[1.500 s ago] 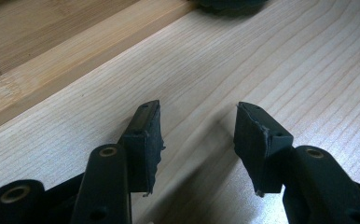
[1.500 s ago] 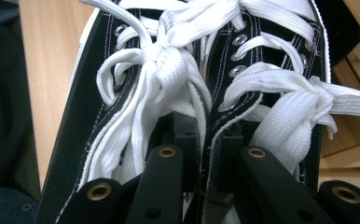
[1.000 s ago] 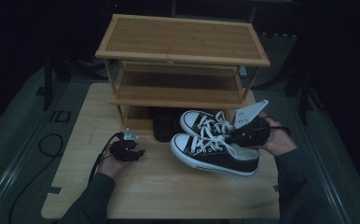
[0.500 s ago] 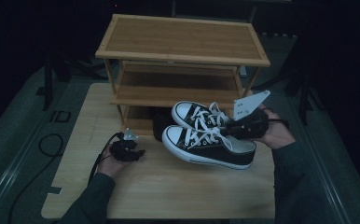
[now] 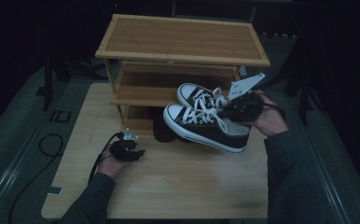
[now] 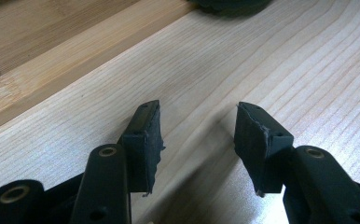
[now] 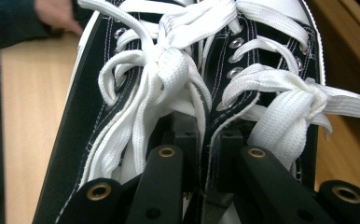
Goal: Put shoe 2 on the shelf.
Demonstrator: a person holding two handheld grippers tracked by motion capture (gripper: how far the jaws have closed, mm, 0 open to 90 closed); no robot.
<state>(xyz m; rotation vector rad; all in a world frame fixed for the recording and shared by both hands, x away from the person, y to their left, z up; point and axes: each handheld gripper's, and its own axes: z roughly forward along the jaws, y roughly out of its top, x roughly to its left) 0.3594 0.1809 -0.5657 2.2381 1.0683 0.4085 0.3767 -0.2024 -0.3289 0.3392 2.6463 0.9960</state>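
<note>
The pair of black sneakers [image 5: 206, 123] hangs above the bench [image 5: 169, 177], toes toward ten o'clock at the bamboo shoe rack [image 5: 183, 42], inner walls pinched together by the clenched right tool [image 7: 206, 144]. At eight o'clock, well apart, the left tool [image 5: 128, 151] rests low over the bench, released, nothing between its pads.

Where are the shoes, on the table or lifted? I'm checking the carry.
Lifted: the right gripper pinches both shoes' inner sides together, and they hang tilted above the table.
</note>
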